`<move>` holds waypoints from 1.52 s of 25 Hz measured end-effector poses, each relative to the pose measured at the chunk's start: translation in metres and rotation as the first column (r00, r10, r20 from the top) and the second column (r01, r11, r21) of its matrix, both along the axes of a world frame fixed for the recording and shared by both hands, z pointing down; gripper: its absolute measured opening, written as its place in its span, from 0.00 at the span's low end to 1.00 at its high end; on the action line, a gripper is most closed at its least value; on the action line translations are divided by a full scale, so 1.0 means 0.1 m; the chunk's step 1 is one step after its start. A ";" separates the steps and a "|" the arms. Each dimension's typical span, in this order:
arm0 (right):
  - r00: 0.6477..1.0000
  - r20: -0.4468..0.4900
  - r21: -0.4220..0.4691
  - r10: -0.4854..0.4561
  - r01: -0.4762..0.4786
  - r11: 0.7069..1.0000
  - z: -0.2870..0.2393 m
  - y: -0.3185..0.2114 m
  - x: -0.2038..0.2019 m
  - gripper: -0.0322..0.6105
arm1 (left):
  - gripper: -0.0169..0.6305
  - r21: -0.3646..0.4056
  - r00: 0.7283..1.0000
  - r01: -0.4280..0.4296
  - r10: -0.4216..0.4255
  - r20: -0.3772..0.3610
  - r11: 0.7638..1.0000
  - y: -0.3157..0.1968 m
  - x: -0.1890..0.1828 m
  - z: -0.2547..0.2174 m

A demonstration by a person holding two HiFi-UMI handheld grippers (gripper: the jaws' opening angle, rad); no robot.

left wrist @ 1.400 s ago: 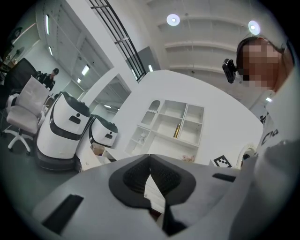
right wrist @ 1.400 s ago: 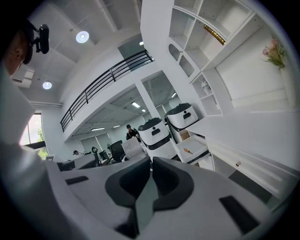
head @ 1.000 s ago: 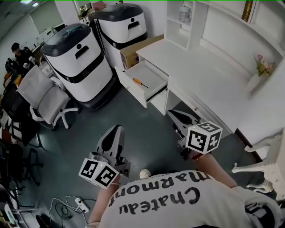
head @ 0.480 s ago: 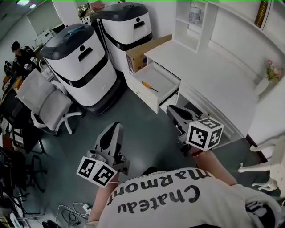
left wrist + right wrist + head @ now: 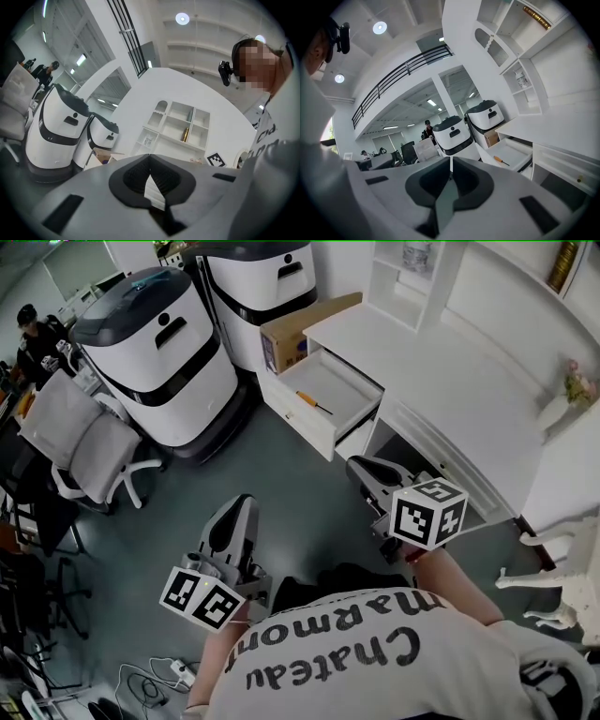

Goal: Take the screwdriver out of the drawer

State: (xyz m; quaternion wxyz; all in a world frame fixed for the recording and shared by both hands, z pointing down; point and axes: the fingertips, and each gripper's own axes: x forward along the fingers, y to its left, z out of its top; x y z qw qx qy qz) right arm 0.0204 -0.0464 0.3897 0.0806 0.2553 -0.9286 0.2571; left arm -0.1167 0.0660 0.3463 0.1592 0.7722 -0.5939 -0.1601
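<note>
An orange-handled screwdriver (image 5: 313,402) lies in the open white drawer (image 5: 302,418) of the white desk (image 5: 441,381), seen again as the screwdriver (image 5: 501,161) in the right gripper view. My right gripper (image 5: 360,468) is shut and empty, short of the drawer and pointing toward it. My left gripper (image 5: 235,517) hangs lower left over the dark floor, its jaws shut with nothing between them. In their own views the left gripper (image 5: 149,157) and right gripper (image 5: 450,161) show tips meeting.
Two large white-and-black machines (image 5: 164,362) stand left of the drawer. A cardboard box (image 5: 291,334) sits beside the desk. Grey office chairs (image 5: 80,442) are at the left, a white chair (image 5: 562,563) at the right. Cables and a power strip (image 5: 173,671) lie on the floor.
Both grippers have moved closer to the desk, and the open drawer with the screwdriver now sits higher and nearer the middle of the head view. Both jaws stay shut.
</note>
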 end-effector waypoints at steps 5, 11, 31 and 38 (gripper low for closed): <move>1.000 -0.016 -0.024 -0.022 0.021 0.999 0.12 0.00 -0.09 0.11 | 0.06 -0.038 0.999 0.038 -0.039 -0.009 0.999 0.04 -0.10 0.13; 0.998 -0.015 -0.013 -0.065 0.065 0.998 0.15 -0.24 -0.38 0.11 | 0.06 -0.024 0.997 0.076 -0.075 0.014 0.997 -0.15 -0.32 0.10; 0.984 0.003 0.056 -0.175 0.175 0.983 -0.23 -2.52 -1.40 0.11 | 0.06 0.035 0.979 0.203 -0.204 0.024 0.978 -2.15 -1.25 -0.20; 0.978 0.017 0.068 -0.207 0.206 0.976 -0.20 -3.21 -1.62 0.11 | 0.06 0.045 0.969 0.246 -0.247 0.000 0.968 -2.78 -1.46 -0.16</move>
